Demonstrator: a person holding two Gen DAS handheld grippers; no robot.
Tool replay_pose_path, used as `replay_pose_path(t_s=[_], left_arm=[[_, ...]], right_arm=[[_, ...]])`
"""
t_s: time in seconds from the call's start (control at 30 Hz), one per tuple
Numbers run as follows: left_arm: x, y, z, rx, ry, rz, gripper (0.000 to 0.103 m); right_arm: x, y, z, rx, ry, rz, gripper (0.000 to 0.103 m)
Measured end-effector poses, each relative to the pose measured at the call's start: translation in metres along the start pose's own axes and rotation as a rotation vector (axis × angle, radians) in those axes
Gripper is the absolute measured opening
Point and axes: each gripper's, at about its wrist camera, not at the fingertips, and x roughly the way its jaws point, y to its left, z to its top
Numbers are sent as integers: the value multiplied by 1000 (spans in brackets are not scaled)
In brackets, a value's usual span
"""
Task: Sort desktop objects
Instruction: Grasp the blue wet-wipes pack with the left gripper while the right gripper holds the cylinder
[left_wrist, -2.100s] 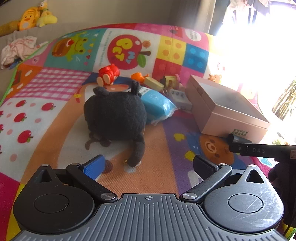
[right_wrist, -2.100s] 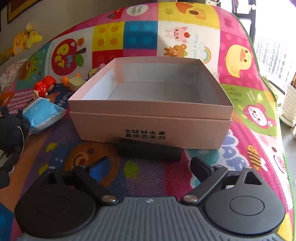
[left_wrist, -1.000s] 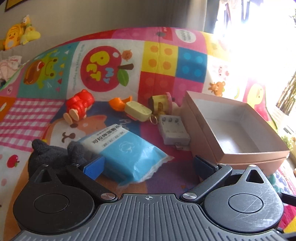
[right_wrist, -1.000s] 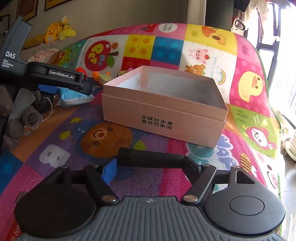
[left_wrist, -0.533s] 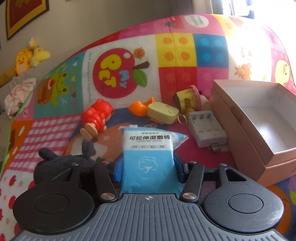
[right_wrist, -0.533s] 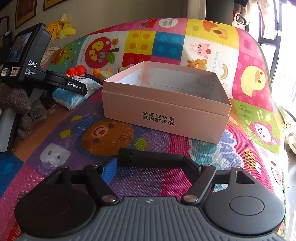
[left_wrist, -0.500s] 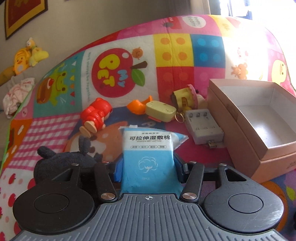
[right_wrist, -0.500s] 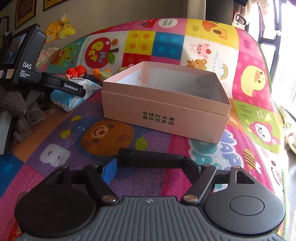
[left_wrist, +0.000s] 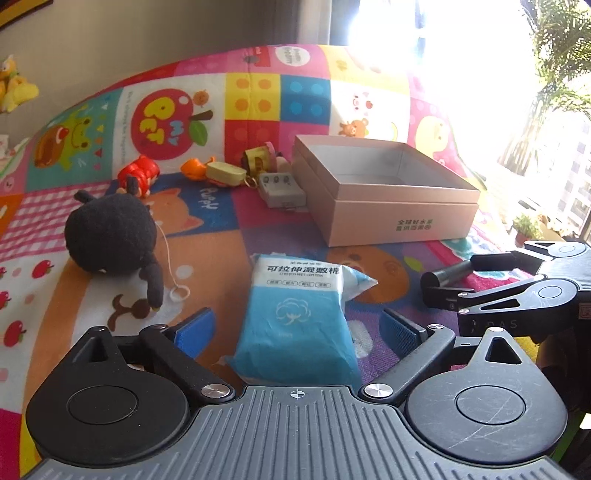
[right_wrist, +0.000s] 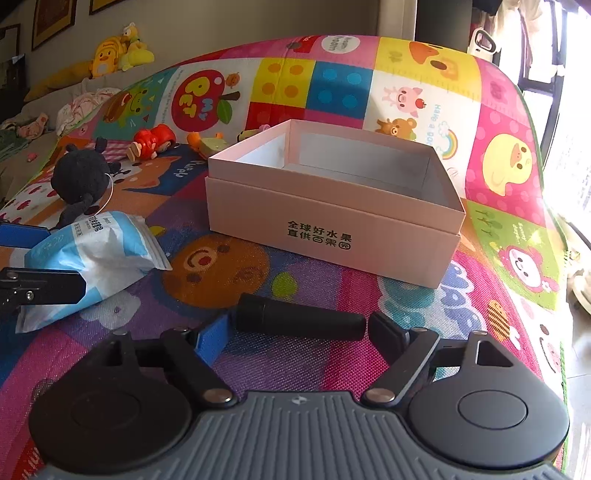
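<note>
My left gripper (left_wrist: 297, 328) is open, its fingers wide on either side of a blue wet-wipe pack (left_wrist: 299, 314) that lies on the play mat; the pack also shows in the right wrist view (right_wrist: 92, 258). My right gripper (right_wrist: 299, 328) is shut on a black cylinder (right_wrist: 299, 321), gripped end to end; it also shows in the left wrist view (left_wrist: 447, 275). An open pink cardboard box (left_wrist: 388, 192), empty inside, stands beyond both grippers; the right wrist view shows it too (right_wrist: 332, 206).
A black plush toy (left_wrist: 110, 232) lies left of the pack. Behind it are a red toy figure (left_wrist: 138, 173), an orange toy (left_wrist: 194, 168), a cream case (left_wrist: 225, 173), a small yellow toy (left_wrist: 258, 158) and a grey battery charger (left_wrist: 280, 190). Bright window at right.
My left gripper carried the wipe pack back toward the box front, then opened; the pack now lies on the mat between its fingers. The right gripper still holds the cylinder.
</note>
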Motion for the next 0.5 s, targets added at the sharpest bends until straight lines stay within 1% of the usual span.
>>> replay_pose_path(t_s=[0.2, 0.3, 0.33, 0.5], left_arm=[[11, 5, -4, -42, 35, -8, 100], [18, 6, -8, -65, 72, -17, 101], [18, 6, -10, -63, 63, -15, 102], [20, 1, -12, -45, 77, 4, 103]], right_arm=[[1, 0, 0, -7, 3, -6, 85], [2, -1, 0, -1, 6, 2, 86], [2, -1, 0, 0, 8, 6, 86], [5, -3, 2, 14, 18, 26, 86]])
